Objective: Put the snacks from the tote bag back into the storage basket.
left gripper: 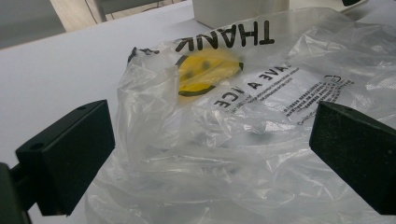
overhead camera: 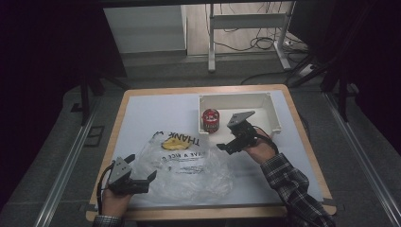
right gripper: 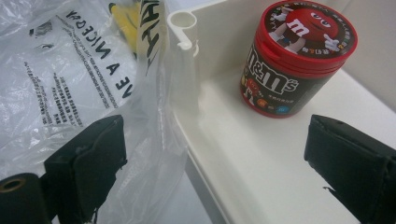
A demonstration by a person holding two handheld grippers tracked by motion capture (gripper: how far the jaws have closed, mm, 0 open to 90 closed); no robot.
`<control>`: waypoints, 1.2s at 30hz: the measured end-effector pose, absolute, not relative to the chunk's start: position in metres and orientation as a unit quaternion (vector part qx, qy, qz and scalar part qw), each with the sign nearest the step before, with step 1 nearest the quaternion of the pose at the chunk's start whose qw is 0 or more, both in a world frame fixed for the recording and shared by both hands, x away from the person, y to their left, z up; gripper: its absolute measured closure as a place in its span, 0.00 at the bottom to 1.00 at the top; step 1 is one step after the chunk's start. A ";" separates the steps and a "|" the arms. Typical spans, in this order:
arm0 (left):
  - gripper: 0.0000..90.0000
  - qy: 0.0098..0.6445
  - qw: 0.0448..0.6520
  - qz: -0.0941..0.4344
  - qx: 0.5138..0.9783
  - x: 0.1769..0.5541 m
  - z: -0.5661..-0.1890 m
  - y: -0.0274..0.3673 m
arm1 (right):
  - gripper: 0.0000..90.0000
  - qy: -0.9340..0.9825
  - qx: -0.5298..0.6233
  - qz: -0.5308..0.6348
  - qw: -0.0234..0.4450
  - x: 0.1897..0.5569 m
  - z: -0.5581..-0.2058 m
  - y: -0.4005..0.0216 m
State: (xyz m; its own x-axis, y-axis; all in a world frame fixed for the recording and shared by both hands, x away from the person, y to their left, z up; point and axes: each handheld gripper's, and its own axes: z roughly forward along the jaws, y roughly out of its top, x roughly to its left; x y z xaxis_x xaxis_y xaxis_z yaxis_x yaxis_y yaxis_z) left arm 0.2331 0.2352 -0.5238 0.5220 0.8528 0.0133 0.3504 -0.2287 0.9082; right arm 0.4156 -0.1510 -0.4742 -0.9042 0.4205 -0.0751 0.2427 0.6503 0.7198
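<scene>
Clear plastic bag (overhead camera: 189,163) lies on my bench (overhead camera: 142,113) between both gaping, empty hand-held grippers, left (overhead camera: 142,182) and right (overhead camera: 226,146), beside a candy tub (overhead camera: 210,120) in a white bin (overhead camera: 272,113).

One plastic bag (overhead camera: 187,161), one white bin (overhead camera: 236,100) — one candy tub (overhead camera: 210,119); two tools

My left hand-held gripper (overhead camera: 142,179) sits low, jaws spread wide. My right hand-held gripper (overhead camera: 230,143) is raised, jaws also apart, gripping nothing.

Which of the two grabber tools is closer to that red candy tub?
Right. The right gripper hovers just beside the M&M's tub in the white bin; the left gripper sits far across the plastic bag.
</scene>
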 end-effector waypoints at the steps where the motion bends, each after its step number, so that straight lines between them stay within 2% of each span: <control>1: 0.00 0.409 0.468 0.268 0.736 0.233 -0.524 0.235 | 0.06 0.900 0.184 0.376 0.117 0.414 -0.474 -0.152; 36: 0.00 0.409 0.469 0.268 0.736 0.233 -0.524 0.235 | 0.05 0.892 0.197 0.390 0.119 0.394 -0.475 -0.170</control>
